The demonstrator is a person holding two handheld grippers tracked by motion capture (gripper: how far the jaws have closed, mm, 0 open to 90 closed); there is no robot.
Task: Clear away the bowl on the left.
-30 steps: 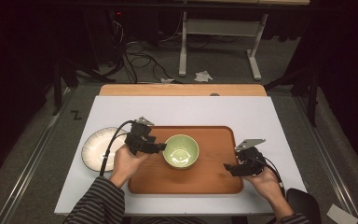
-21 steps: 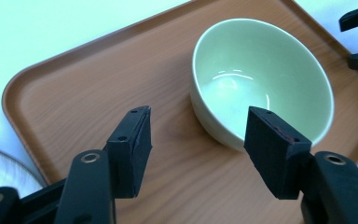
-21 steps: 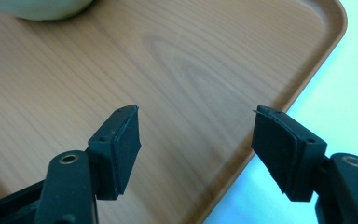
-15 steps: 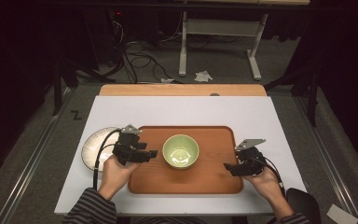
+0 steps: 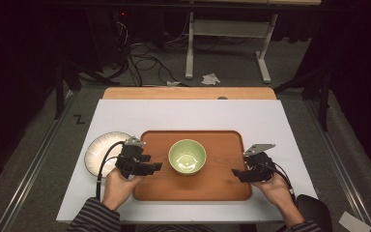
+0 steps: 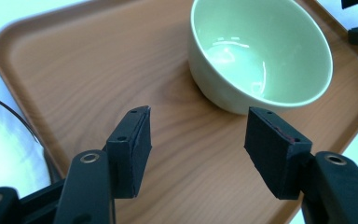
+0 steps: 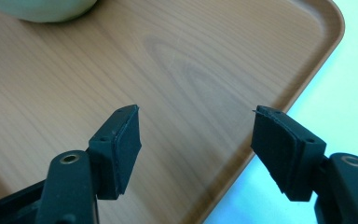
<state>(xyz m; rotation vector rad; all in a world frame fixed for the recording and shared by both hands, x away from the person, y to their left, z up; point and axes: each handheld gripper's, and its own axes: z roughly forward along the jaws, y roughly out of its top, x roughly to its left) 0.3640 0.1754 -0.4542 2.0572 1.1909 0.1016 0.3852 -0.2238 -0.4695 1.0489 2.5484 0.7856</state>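
Observation:
A pale green bowl (image 5: 187,156) stands empty and upright in the middle of a wooden tray (image 5: 222,186). My left gripper (image 5: 156,166) hovers over the tray's left edge, a short way left of the bowl, jaws open with nothing between them. In the left gripper view the bowl (image 6: 261,51) sits ahead and to the right of the left gripper (image 6: 196,144), apart from it. My right gripper (image 5: 235,173) stands open and empty over the tray's right part. The right gripper view shows bare tray wood (image 7: 121,60) between its jaws and the bowl's base (image 7: 46,9) at the top left.
A white plate (image 5: 101,150) lies on the white table (image 5: 183,116) just left of the tray, partly under my left hand and its cable. A wooden strip (image 5: 188,93) runs along the table's far edge. Beyond it are a desk frame and cables on the floor.
My left gripper has drawn back to the left, away from the bowl, and now sits over the tray's left edge. The bowl stays in place. The right gripper has not moved.

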